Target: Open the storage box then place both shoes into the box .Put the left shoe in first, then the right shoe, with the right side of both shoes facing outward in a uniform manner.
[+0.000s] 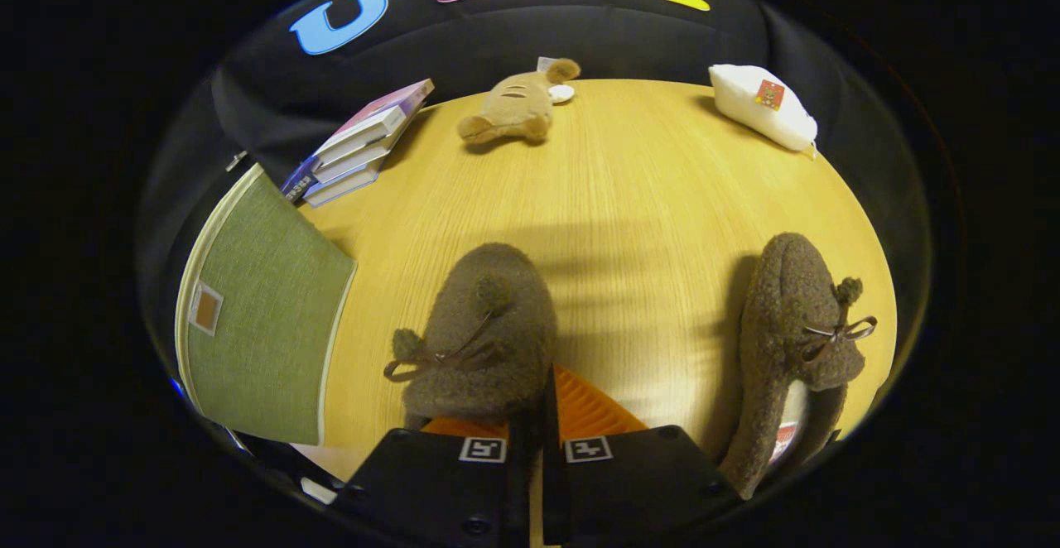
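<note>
The tool (542, 415) has its two fingers drawn nearly together, with only a thin dark slit between them. They look pinched on the rear edge of the nearer brown fuzzy shoe (484, 329), though the contact itself is hidden behind the fingers, so I cannot be sure both sides press on it. That shoe sits just ahead of the fingers with its bow and pom-poms on top and its toe pointing away. The second shoe (791, 341) lies well apart on the other side, its opening toward the camera. The green fabric storage box (265, 324) stands beside the nearer shoe on the wooden surface (646, 192), and its lid looks closed, so judging by the task, opening it would have to come before any shoe goes in. If this grasp is meant to carry the shoe, the soft rim may slip or fold, so a deeper bite on the heel would hold better, with a low, slow lift to keep the shoe from swinging. Which shoe is the left one is hard to tell from here and worth checking. A stack of books (360, 146), a plush toy (517, 105) and a white pouch (762, 105) lie beyond, clear of the path.
</note>
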`<state>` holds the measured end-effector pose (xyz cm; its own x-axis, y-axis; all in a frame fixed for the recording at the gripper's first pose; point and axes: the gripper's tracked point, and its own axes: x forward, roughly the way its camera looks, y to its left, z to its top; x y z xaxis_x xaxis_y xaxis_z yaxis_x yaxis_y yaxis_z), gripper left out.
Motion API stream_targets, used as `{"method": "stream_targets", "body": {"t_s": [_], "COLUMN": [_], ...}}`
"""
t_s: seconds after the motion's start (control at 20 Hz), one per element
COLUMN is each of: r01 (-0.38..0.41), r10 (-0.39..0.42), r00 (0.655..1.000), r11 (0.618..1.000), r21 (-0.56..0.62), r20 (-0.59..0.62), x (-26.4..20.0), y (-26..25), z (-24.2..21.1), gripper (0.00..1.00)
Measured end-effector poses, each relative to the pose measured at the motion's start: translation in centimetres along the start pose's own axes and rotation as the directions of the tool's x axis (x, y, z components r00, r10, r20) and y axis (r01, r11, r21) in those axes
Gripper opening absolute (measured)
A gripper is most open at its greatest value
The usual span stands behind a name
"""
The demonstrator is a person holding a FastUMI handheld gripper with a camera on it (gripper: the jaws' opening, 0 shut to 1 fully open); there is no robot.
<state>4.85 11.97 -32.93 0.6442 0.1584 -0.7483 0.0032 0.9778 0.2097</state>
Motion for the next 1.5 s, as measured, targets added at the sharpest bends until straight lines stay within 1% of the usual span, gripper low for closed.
{"method": "stream_targets", "body": {"t_s": [0.1,0.25,0.35,0.45,0.55,0.7,0.8,0.85,1.0,1.1,1.25,1.4,1.5], "r01": [0.018,0.023,0.019,-0.006,-0.052,-0.114,-0.162,-0.172,-0.163,-0.128,-0.071,0.0,0.017], "r10": [-0.018,-0.031,-0.041,-0.027,0.003,0.05,0.101,0.117,0.134,0.113,0.074,0.009,-0.004], "r00": [1.0,0.999,0.993,0.986,0.977,0.965,0.964,0.967,0.979,0.99,0.997,0.999,0.996], "r11": [0.998,0.985,0.981,0.981,0.974,0.963,0.957,0.956,0.967,0.974,0.976,0.987,0.99], "r21": [0.059,0.169,0.195,0.196,0.222,0.243,0.24,0.237,0.196,0.188,0.205,0.162,0.141], "r20": [0.005,0.044,0.11,0.164,0.215,0.257,0.247,0.227,0.151,0.087,-0.006,-0.051,-0.091], "x": [-2.0,-6.7,-10.4,-13.5,-15.9,-17.5,-17.0,-16.4,-13.3,-10.3,-6.3,-2.9,-1.3], "y": [0.3,2.3,4.3,7.5,11.3,17.5,22.0,24.0,28.9,31.1,32.6,32.8,33.5], "z": [0.2,2.4,5.1,7.6,10.0,12.3,12.8,12.7,10.9,8.8,6.2,5.1,4.0], "gripper": [0.06,0.05,0.06,0.05,0.05,0.05,0.05,0.05,0.06,0.06,0.07,0.08,0.1]}}
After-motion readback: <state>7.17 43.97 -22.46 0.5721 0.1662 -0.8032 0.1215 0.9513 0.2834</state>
